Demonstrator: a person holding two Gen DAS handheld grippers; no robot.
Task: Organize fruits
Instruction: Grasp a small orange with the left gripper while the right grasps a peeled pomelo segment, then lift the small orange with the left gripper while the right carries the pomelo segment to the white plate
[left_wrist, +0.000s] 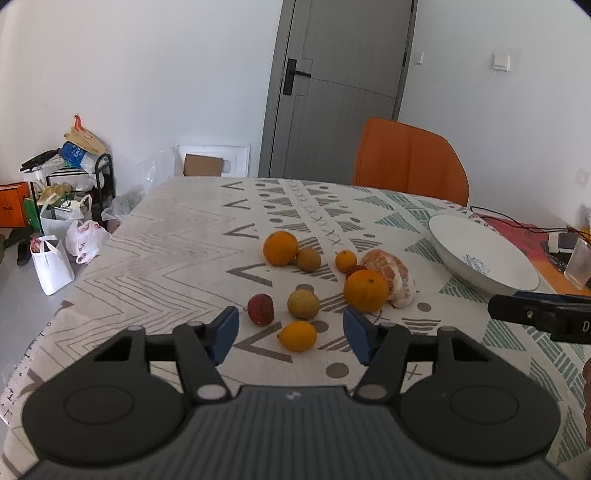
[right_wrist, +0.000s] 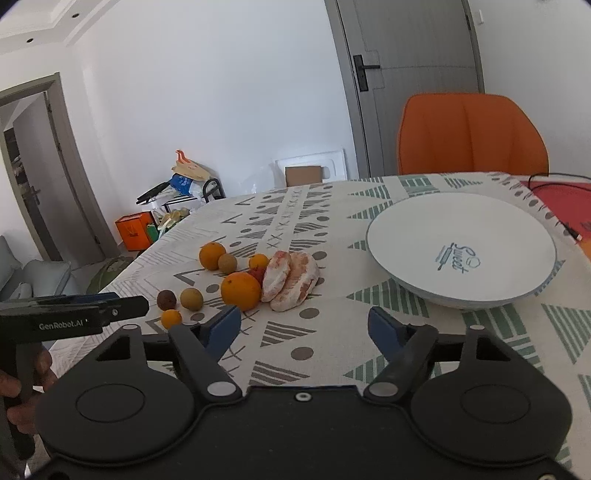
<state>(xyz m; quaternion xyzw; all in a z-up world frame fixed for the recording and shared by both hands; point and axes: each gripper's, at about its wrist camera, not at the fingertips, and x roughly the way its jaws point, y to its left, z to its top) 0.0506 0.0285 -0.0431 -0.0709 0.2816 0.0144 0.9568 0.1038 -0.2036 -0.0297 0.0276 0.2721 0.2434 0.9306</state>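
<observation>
Several fruits lie loose on the patterned tablecloth (left_wrist: 177, 251): two large oranges (left_wrist: 280, 248) (left_wrist: 365, 291), a peeled citrus (left_wrist: 391, 273), a tangerine (left_wrist: 345, 260), two brown-green fruits (left_wrist: 303, 304), a red fruit (left_wrist: 260, 309) and a small orange (left_wrist: 297, 335). My left gripper (left_wrist: 290, 319) hovers open over the near fruits, and the small orange shows between its blue pads, untouched. My right gripper (right_wrist: 303, 317) is open above bare cloth, in front of the peeled citrus (right_wrist: 291, 280) and left of the white bowl (right_wrist: 406, 236). The bowl holds nothing.
An orange chair (right_wrist: 472, 133) stands behind the table's far edge. A glass (left_wrist: 578, 264), a red mat and cables lie at the right end. Bags and boxes (left_wrist: 55, 236) crowd the floor to the left. A grey door (left_wrist: 332, 88) is shut behind.
</observation>
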